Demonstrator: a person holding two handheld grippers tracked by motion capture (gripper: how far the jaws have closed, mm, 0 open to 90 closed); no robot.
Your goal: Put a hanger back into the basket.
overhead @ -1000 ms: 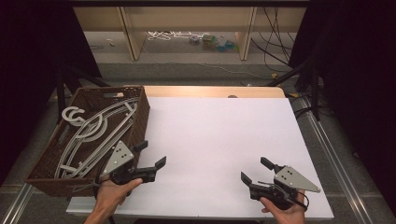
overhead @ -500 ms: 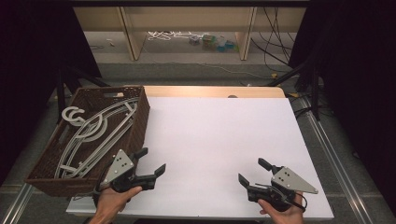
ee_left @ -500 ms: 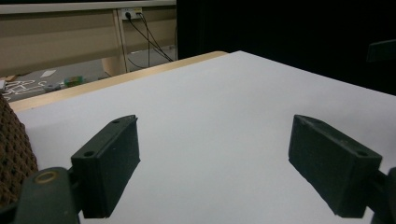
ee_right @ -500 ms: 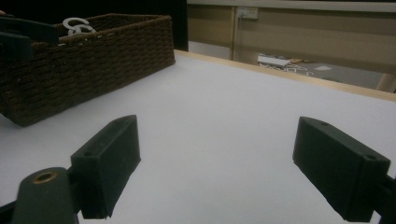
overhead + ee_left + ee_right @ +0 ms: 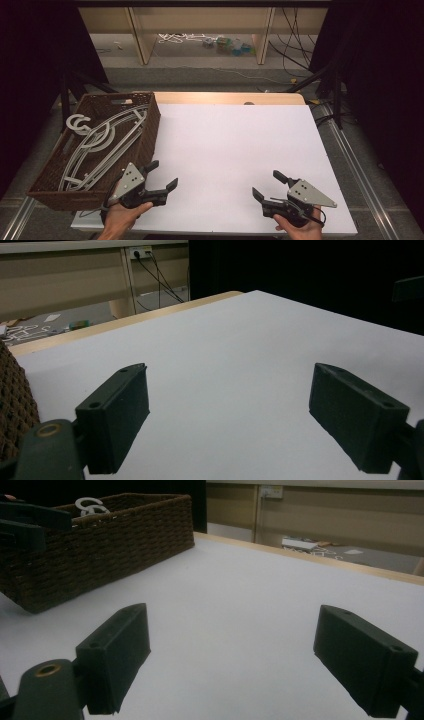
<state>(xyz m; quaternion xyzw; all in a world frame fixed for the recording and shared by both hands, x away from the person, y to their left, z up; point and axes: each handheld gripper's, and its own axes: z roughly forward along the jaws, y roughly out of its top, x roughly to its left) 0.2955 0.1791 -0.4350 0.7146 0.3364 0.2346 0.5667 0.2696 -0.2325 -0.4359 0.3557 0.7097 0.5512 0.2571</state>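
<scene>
While both hands hold low at the desk's (image 5: pixel 230 150) near edge, left gripper (image 5: pixel 162 176) and right gripper (image 5: pixel 267 186) keep fingers spread, empty, barely moved.

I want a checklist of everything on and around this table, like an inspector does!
Surface: white table top, bare in the middle.
Job's things: brown wicker basket at the left edge, pale grey clothes hangers lying inside.
Clutter: nothing seen on the table.
Grippers: left gripper and right gripper, both open, both empty, near the front edge.
Cables: black cables on the floor behind.
Surroundings: wooden shelf unit, small items on the floor, dark curtains.
</scene>
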